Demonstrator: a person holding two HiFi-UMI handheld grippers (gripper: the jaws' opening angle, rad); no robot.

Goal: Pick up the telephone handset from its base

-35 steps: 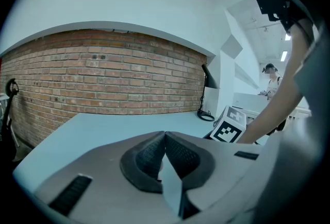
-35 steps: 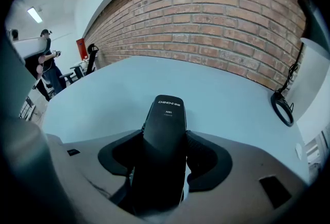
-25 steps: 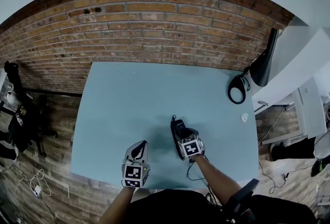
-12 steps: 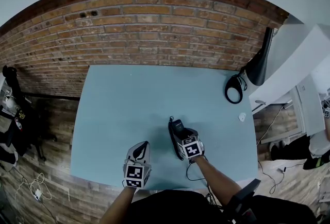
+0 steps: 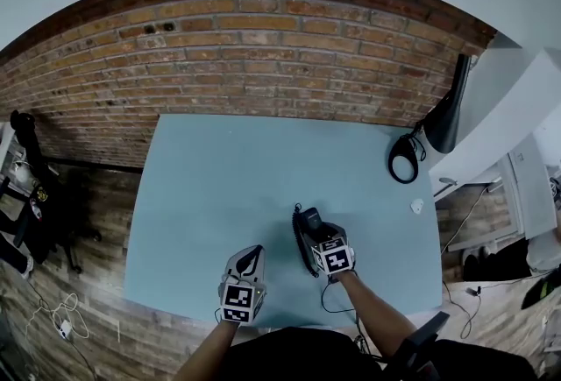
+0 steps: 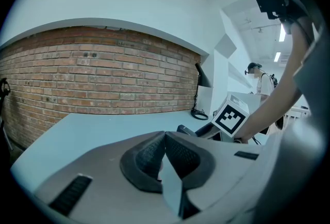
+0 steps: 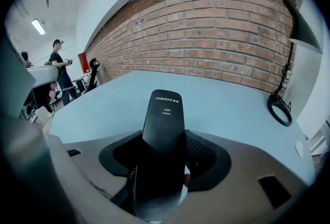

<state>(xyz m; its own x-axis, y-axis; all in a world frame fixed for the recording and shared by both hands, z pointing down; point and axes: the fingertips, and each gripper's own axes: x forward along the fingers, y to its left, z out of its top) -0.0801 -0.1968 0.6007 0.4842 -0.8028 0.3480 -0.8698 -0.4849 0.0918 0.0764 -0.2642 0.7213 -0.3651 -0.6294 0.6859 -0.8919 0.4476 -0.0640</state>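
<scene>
The black telephone handset [image 7: 162,130] sits lengthwise between the jaws of my right gripper [image 7: 162,164], whose pads close on its sides. In the head view the handset's far end [image 5: 307,218] sticks out beyond the right gripper [image 5: 319,235], and the narrow black base [image 5: 301,253] shows along its left side on the blue-grey table [image 5: 219,186]. Whether the handset is clear of the base I cannot tell. My left gripper [image 5: 252,259] is shut and empty near the table's front edge, left of the phone. In the left gripper view its jaws [image 6: 165,153] meet.
A black desk lamp [image 5: 449,108] with a ring foot [image 5: 404,160] stands at the table's right back corner. A small white object [image 5: 416,206] lies near the right edge. A thin cord [image 5: 337,296] runs off the front. A brick wall [image 5: 263,46] stands behind. A person [image 7: 58,58] is far off.
The head view has shifted a little. Both grippers and the phone keep their places on the table.
</scene>
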